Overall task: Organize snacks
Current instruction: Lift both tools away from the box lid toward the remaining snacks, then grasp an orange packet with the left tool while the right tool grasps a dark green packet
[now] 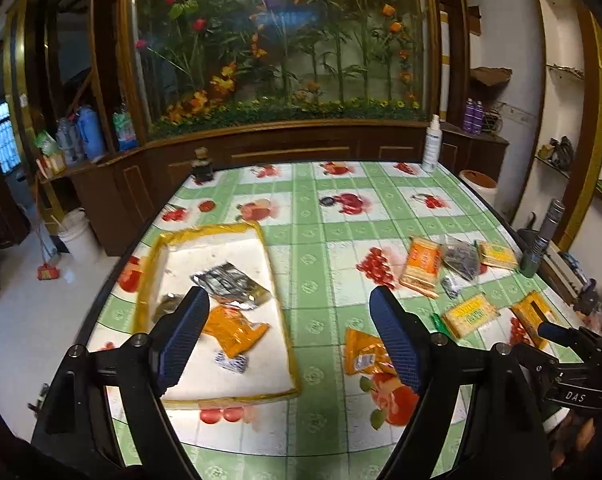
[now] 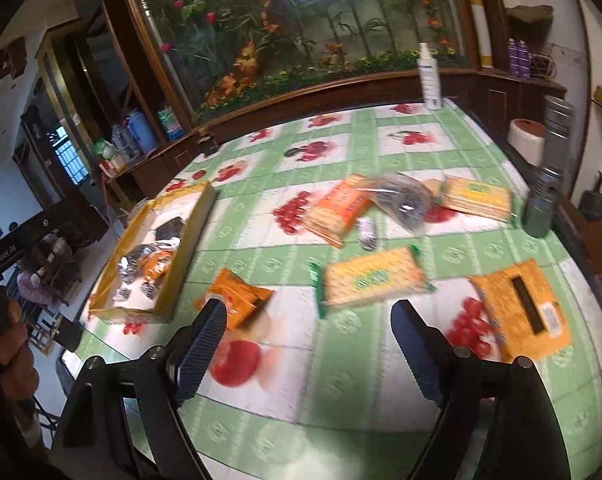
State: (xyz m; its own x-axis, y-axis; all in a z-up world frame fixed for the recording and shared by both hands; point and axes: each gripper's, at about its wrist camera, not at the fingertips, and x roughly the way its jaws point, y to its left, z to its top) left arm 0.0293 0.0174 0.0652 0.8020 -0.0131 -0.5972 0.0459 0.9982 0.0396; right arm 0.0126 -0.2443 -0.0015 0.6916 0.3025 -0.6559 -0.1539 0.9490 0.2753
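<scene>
1. Since the left wrist view looks down over the tray, it gives the sorting so far: the yellow-rimmed tray (image 1: pixel 149 280) lies on the fruit-print tablecloth (image 1: pixel 325 240) and holds a silver packet (image 1: pixel 229 284), an orange packet (image 1: pixel 237 330) and a small blue-and-white sachet (image 1: pixel 231 362). The left gripper (image 1: pixel 289 340) hangs over the tray's near right part with its jaws wide and nothing between them. Another orange packet (image 1: pixel 363 354) lies just outside the tray, partly hidden behind the right-hand finger. Further right the unsorted snacks are scattered: an orange cracker pack (image 1: pixel 421 266), a dark clear bag (image 1: pixel 459 258) and yellow cracker packs (image 1: pixel 471 314).

2. In the right wrist view the right gripper (image 2: pixel 309 348) is also spread wide and empty, above bare cloth, with the orange packet (image 2: pixel 241 296) just beyond its left finger and a yellow cracker pack (image 2: pixel 373 280) ahead. An orange box (image 2: pixel 521 308) lies to the right. The picture is smeared, so small details are unclear.

3. Risks, as I judge them:
   - The flat packs lie flush on slick cloth; closing on one from above could slide it away instead of lifting it.
   - Crackers may break under a hard squeeze.
   - Both grippers sit near the same orange packet, so they could collide if both go for it.
   - The tall grey canister (image 2: pixel 543 200) near the table edge could be knocked by a wide reach.
</scene>
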